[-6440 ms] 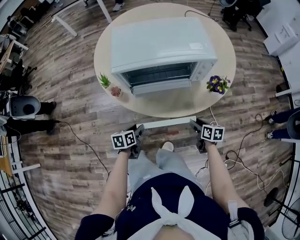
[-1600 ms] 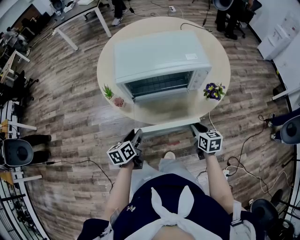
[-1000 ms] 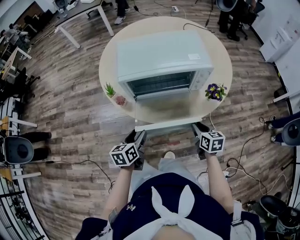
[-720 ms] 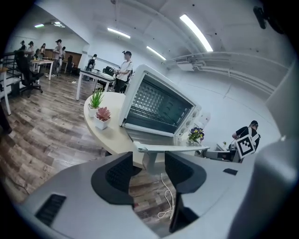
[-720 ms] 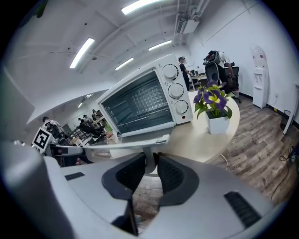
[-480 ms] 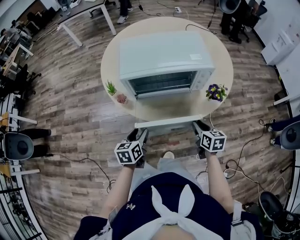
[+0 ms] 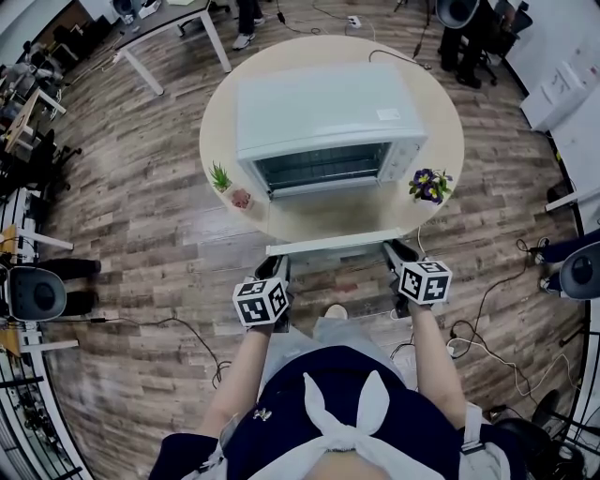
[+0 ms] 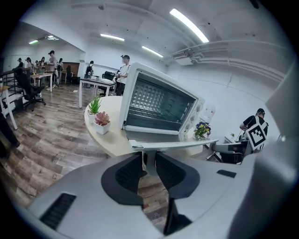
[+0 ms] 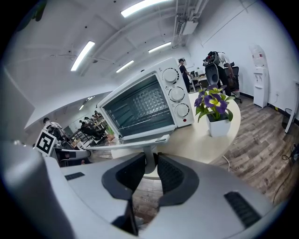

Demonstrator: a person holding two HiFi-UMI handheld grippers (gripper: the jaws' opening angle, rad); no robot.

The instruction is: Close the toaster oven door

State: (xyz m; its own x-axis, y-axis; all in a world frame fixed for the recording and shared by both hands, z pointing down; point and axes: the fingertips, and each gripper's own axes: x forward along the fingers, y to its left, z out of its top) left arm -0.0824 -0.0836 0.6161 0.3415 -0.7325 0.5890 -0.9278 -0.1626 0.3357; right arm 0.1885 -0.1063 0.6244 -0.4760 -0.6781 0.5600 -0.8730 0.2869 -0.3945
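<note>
A white toaster oven stands on the round table. Its glass door lies folded down, with the handle bar nearest me. My left gripper is at the bar's left end. Its jaws are closing, and the pads meet the handle's support post. My right gripper is shut on the post at the bar's right end. Both gripper views look into the open oven and show its rack.
Two small potted succulents stand left of the oven and a purple flower pot stands to its right. Cables trail over the wooden floor on the right. A desk and people are further back.
My left gripper has moved up to the handle's left end and its jaws have narrowed around the post. The right gripper has stayed on the right end.
</note>
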